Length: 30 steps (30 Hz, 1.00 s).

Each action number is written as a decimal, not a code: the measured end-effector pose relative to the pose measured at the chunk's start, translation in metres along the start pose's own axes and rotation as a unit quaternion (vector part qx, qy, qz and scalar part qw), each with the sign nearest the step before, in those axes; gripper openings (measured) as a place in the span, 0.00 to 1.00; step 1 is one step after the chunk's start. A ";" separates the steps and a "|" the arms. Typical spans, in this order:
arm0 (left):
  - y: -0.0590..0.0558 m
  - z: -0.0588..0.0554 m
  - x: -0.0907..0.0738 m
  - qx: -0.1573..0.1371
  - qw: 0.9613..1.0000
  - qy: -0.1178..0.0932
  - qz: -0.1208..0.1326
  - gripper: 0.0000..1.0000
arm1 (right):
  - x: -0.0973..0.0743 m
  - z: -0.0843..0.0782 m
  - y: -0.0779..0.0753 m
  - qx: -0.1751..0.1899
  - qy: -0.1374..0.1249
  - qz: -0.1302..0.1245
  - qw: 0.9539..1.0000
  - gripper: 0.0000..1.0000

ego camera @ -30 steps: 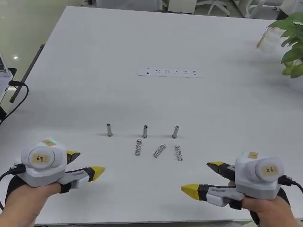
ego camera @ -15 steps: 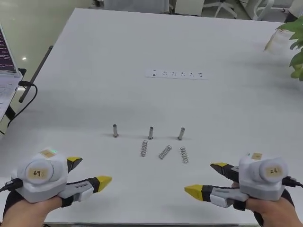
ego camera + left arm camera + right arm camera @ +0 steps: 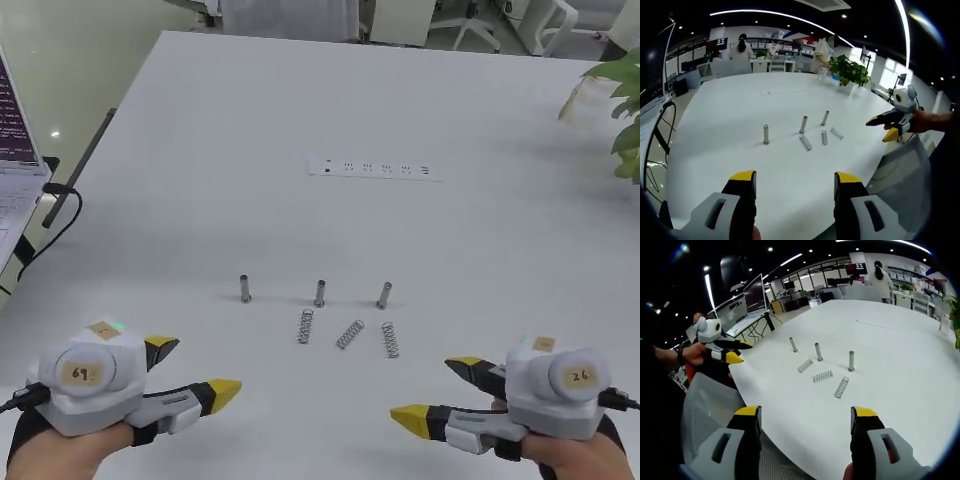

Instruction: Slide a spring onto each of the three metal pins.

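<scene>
Three short grey metal pins stand upright in a row on the white tabletop [image 3: 200, 140]. Ref = mid pin [image 3: 320, 292]. Left pin [image 3: 245, 288] & right pin [image 3: 384, 294] flank it, each apart from it. All three are bare.

Three small coiled steel-wire springs lie flat just on the near side of the mid pin. First spring [image 3: 305, 326] is near-left of it. Second spring [image 3: 349, 334] is near-right & lies at a slant. Third spring [image 3: 389, 340] is further right, level w/ the right pin. None touches a pin or another spring.

L gripper [image 3: 195, 366] has a white body w/ black, yellow-tipped jaws. It's hand-held, well apart from the mid pin on its near-left, over the table's near edge. Jaws spread wide, nothing betw. them. R gripper [image 3: 435, 388], same build, is hand-held well apart on the near-right. Its jaws are also released & empty. In both gripper views the pins & springs sit ahead of the parted jaws.

Flat white power strip [image 3: 375, 168] lies well beyond the mid pin. Green leafy plant [image 3: 625, 110] is far-right of the pin.
</scene>
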<state>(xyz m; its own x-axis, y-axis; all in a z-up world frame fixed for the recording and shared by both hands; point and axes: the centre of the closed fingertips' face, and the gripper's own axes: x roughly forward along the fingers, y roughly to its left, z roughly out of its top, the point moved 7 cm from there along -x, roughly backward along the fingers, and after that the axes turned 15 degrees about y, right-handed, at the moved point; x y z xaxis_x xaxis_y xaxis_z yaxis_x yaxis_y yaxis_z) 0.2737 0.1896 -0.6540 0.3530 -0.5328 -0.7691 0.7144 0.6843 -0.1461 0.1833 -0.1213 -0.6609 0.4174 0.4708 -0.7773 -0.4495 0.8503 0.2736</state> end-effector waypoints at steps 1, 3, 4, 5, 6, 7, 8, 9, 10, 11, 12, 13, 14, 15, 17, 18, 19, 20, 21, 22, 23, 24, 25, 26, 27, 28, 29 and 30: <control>-0.001 0.001 0.001 0.001 1.000 0.000 -0.002 0.58 | 0.000 0.000 0.000 0.000 0.000 0.000 1.000 0.71; -0.003 0.004 0.002 0.004 1.000 -0.001 -0.004 0.58 | 0.000 0.000 0.000 0.001 0.000 0.000 1.000 0.71; -0.004 0.006 0.003 0.005 1.000 -0.001 -0.005 0.58 | -0.001 0.000 0.000 0.002 0.000 0.000 1.000 0.71; -0.005 0.007 0.003 0.006 1.000 -0.001 -0.006 0.58 | -0.001 -0.001 0.000 0.002 0.000 -0.001 1.000 0.71; -0.005 0.008 0.004 0.007 1.000 -0.001 -0.007 0.58 | -0.001 -0.001 -0.001 0.002 0.000 -0.001 1.000 0.71; -0.006 0.009 0.006 0.010 1.000 -0.001 -0.008 0.58 | -0.001 -0.001 -0.001 0.002 0.000 -0.001 1.000 0.71; -0.007 0.010 0.007 0.012 1.000 -0.001 -0.010 0.58 | -0.002 -0.001 -0.001 0.002 0.000 -0.001 1.000 0.71; -0.007 0.011 0.007 0.012 1.000 -0.001 -0.010 0.58 | -0.002 -0.001 -0.001 0.003 0.000 -0.001 1.000 0.71; -0.008 0.012 0.009 0.013 1.000 -0.001 -0.011 0.57 | -0.002 -0.001 -0.002 0.003 0.000 -0.002 1.000 0.71; -0.008 0.013 0.009 0.015 1.000 0.000 -0.012 0.57 | -0.002 -0.002 -0.002 0.003 0.000 -0.002 1.000 0.71; -0.008 0.014 0.010 0.015 1.000 -0.001 -0.013 0.57 | -0.003 -0.002 -0.002 0.004 0.000 -0.003 1.000 0.71; -0.008 0.014 0.011 0.015 1.000 -0.001 -0.014 0.57 | -0.003 -0.002 -0.002 0.004 -0.001 -0.003 1.000 0.71; -0.009 0.014 0.012 0.016 1.000 0.000 -0.014 0.57 | -0.003 -0.002 -0.003 0.006 -0.002 -0.003 1.000 0.71; -0.010 0.014 0.013 0.018 1.000 0.002 -0.014 0.56 | -0.004 -0.003 -0.003 0.007 -0.002 -0.004 1.000 0.71; -0.010 0.014 0.015 0.020 1.000 0.005 -0.016 0.56 | -0.004 -0.003 -0.003 0.007 -0.002 -0.005 1.000 0.71; -0.010 0.014 0.017 0.022 1.000 0.005 -0.017 0.56 | -0.004 -0.004 -0.004 0.007 -0.001 -0.006 1.000 0.71; -0.012 0.015 0.016 0.023 1.000 0.006 -0.019 0.56 | -0.004 -0.004 -0.004 0.007 -0.001 -0.006 1.000 0.71; -0.012 0.015 0.017 0.025 0.999 0.007 -0.020 0.56 | -0.004 -0.004 -0.004 0.008 -0.001 -0.006 1.000 0.71; -0.011 0.015 0.019 0.026 0.999 0.009 -0.020 0.56 | -0.005 -0.004 -0.005 0.010 -0.002 -0.006 1.000 0.71; -0.011 0.014 0.020 0.027 0.999 0.010 -0.020 0.56 | -0.005 -0.004 -0.005 0.010 -0.003 -0.007 1.000 0.71; -0.011 0.014 0.021 0.028 0.999 0.011 -0.021 0.56 | -0.005 -0.005 -0.005 0.010 -0.003 -0.008 1.000 0.71; -0.011 0.014 0.022 0.028 0.999 0.012 -0.022 0.55 | -0.006 -0.005 -0.005 0.011 -0.003 -0.009 1.000 0.71; -0.011 0.014 0.023 0.028 0.999 0.013 -0.023 0.55 | -0.006 -0.005 -0.005 0.011 -0.003 -0.009 1.000 0.71; -0.011 0.015 0.024 0.029 0.999 0.014 -0.023 0.55 | -0.006 -0.006 -0.005 0.013 -0.004 -0.010 1.000 0.71; -0.012 0.015 0.026 0.030 0.999 0.014 -0.024 0.55 | -0.006 -0.007 -0.006 0.014 -0.004 -0.010 1.000 0.71; -0.012 0.016 0.028 0.031 0.999 0.015 -0.026 0.55 | -0.006 -0.007 -0.006 0.015 -0.004 -0.011 1.000 0.71; -0.012 0.017 0.029 0.031 0.999 0.015 -0.026 0.54 | -0.007 -0.008 -0.006 0.015 -0.003 -0.012 1.000 0.71; -0.013 0.018 0.031 0.031 0.999 0.015 -0.028 0.54 | -0.006 -0.009 -0.007 0.016 -0.002 -0.012 1.000 0.71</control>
<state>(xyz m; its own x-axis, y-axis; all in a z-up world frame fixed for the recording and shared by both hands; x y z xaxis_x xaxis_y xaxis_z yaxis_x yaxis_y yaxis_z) 0.2864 0.1553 -0.6645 0.2942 -0.5533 -0.7794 0.7691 0.6211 -0.1506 0.1764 -0.1322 -0.6628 0.4312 0.4510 -0.7815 -0.4143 0.8684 0.2726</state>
